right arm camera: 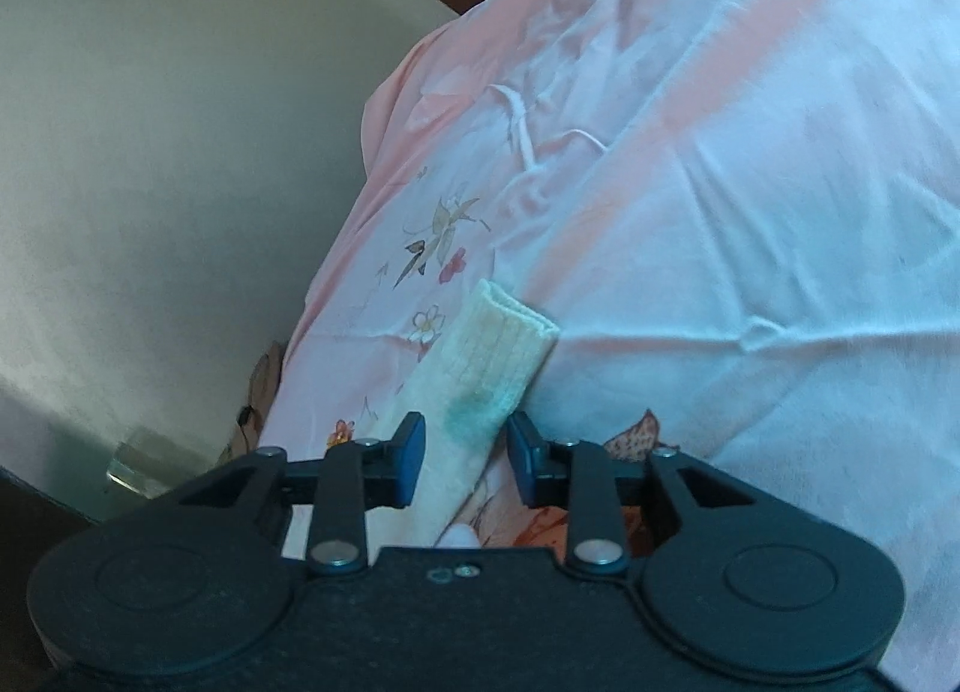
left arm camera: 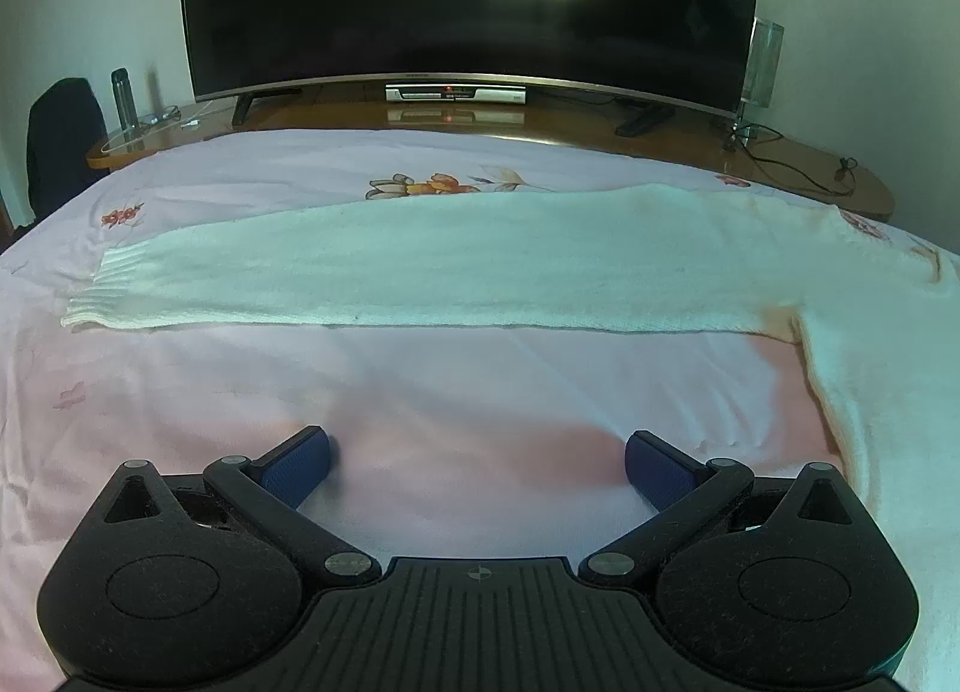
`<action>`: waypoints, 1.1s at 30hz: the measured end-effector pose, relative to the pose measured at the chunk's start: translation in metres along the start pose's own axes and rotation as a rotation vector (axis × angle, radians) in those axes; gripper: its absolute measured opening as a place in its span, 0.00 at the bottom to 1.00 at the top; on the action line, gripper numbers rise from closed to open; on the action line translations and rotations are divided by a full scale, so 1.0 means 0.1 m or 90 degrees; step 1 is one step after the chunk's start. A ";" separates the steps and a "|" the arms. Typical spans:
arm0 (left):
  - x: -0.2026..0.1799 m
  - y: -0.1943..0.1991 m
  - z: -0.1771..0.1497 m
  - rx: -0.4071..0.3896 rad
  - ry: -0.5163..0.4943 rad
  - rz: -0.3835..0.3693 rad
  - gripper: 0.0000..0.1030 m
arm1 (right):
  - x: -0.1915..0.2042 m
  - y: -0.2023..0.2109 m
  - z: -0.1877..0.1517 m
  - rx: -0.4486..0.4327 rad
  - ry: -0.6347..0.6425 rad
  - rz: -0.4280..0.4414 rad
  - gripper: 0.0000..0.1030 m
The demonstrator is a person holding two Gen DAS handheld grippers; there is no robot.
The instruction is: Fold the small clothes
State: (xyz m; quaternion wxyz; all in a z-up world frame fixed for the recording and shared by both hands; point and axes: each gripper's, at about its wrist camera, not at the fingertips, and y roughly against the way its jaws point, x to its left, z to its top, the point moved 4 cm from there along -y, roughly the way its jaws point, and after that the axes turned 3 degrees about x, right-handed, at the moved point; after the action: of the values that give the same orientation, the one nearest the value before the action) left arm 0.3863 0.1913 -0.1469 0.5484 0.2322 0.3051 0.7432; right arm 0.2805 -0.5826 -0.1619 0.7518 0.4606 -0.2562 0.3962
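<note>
A white knitted sweater lies flat on the pink flowered bedsheet (left arm camera: pixel 420 392). In the left wrist view one long sleeve (left arm camera: pixel 420 266) stretches across the bed, its ribbed cuff (left arm camera: pixel 102 290) at the left and the body (left arm camera: pixel 888 392) at the right edge. My left gripper (left arm camera: pixel 477 467) hovers over bare sheet in front of that sleeve, open wide and holding nothing. In the right wrist view the other sleeve's ribbed cuff (right arm camera: pixel 498 344) runs forward between the blue pads of my right gripper (right arm camera: pixel 465 455). The pads stand slightly apart, with a gap showing beside the right one, so they do not pinch the cloth.
A large dark television (left arm camera: pixel 468 2) stands on a wooden cabinet (left arm camera: pixel 780 164) beyond the bed, with a set-top box (left arm camera: pixel 456 93), cables, a metal bottle (left arm camera: pixel 122 98) and a dark chair (left arm camera: pixel 60 146) at the left. A pale wall (right arm camera: pixel 168 152) lies left of the bed edge in the right wrist view.
</note>
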 end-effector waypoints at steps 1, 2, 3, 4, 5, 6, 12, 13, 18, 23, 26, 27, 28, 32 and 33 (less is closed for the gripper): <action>0.00 0.00 0.00 0.000 0.001 -0.001 1.00 | 0.00 -0.02 0.01 -0.001 -0.002 0.004 0.26; 0.01 0.00 0.00 -0.001 0.001 -0.001 1.00 | 0.02 -0.05 0.03 -0.002 0.002 0.002 0.25; 0.01 0.00 0.00 -0.002 0.002 -0.001 1.00 | 0.05 -0.08 0.03 -0.002 0.015 -0.008 0.23; 0.01 0.00 0.00 -0.002 0.002 -0.002 1.00 | 0.08 -0.11 0.04 -0.002 0.036 -0.022 0.20; 0.01 0.00 0.00 -0.002 0.003 -0.003 1.00 | 0.13 -0.14 0.04 0.000 0.066 -0.045 0.10; 0.01 0.01 0.00 -0.001 0.002 -0.002 1.00 | 0.18 -0.17 0.04 0.001 0.098 -0.074 0.03; 0.02 0.11 -0.02 -0.005 -0.005 0.015 1.00 | 0.94 -0.04 -0.24 -0.019 0.278 -0.073 0.04; 0.04 0.13 -0.02 -0.005 -0.005 0.017 1.00 | 1.14 -0.05 -0.37 -0.009 0.317 -0.059 0.04; 0.17 0.22 -0.07 0.001 0.006 0.020 1.00 | 2.11 -0.13 -1.45 0.061 0.513 0.039 0.04; 0.25 0.20 -0.17 -0.004 -0.008 0.010 1.00 | 2.67 -0.25 -2.77 0.168 0.618 0.139 0.04; 0.23 0.19 -0.18 -0.009 -0.004 0.014 1.00 | 2.81 -0.34 -3.55 0.237 0.661 0.177 0.04; 0.23 0.19 -0.19 -0.010 -0.003 0.015 1.00 | 2.84 -0.35 -3.76 0.250 0.678 0.183 0.04; 0.23 0.20 -0.19 -0.012 -0.002 0.014 1.00 | 2.88 -0.36 -3.95 0.264 0.691 0.191 0.04; 0.23 0.19 -0.20 -0.013 0.002 0.011 1.00 | 2.97 -0.42 -4.56 0.304 0.746 0.209 0.06; 0.23 0.19 -0.19 -0.012 0.003 0.010 1.00 | 2.99 -0.43 -4.64 0.309 0.756 0.213 0.09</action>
State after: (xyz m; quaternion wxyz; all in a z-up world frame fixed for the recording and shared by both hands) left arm 0.3534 0.2057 -0.1469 0.5441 0.2276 0.2972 0.7509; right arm 0.4917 -0.0713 -0.1650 0.5685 0.2744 0.2305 0.7406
